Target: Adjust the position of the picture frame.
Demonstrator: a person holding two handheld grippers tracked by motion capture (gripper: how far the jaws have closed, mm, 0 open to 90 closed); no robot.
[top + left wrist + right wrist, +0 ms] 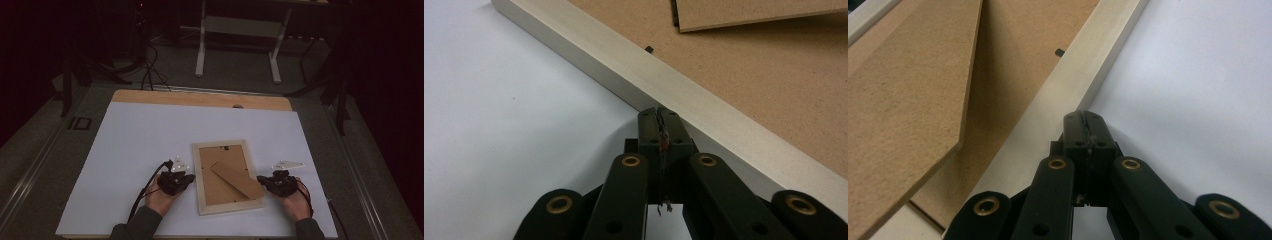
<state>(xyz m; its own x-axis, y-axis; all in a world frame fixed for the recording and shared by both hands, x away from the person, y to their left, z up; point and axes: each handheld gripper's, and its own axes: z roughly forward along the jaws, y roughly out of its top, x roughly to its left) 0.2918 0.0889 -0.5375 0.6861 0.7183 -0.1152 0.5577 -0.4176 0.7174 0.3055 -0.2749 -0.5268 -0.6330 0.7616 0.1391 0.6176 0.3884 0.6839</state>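
Pressing together, with nothing between them: the left gripper (659, 116) fingers (650, 131), tips meeting right at the outer edge of the frame (226, 176), on its left rail. Whether touching the wood or just beside it, hard to tell. Pressing together likewise, and holding nothing: the right gripper (1084, 119) fingers (1099, 134), tips lying at the outer edge of the frame's right rail, at or just beside the wood.

Lying face down on the table (130, 145), the frame, pale wooden rails around a brown backing board, between the two grippers, nearer the person's edge than the far one. Resting slantwise across the backing, a brown stand (237, 181), its lower end pointing toward the frame's right rail near the right gripper (265, 181).

Counting: one frame, one stand, two grippers, two hands. Holding the left gripper (188, 178) just left of the frame, the left hand (161, 198); holding the other just right of it, the right hand (294, 201).

Covering most of the table around the frame, a white sheet, with a bare wooden strip showing beyond the frame at the far edge. Standing farther beyond the frame, on a dim grey floor, a white-legged stand (239, 37), with dark cables (150, 70) trailing off to its left.
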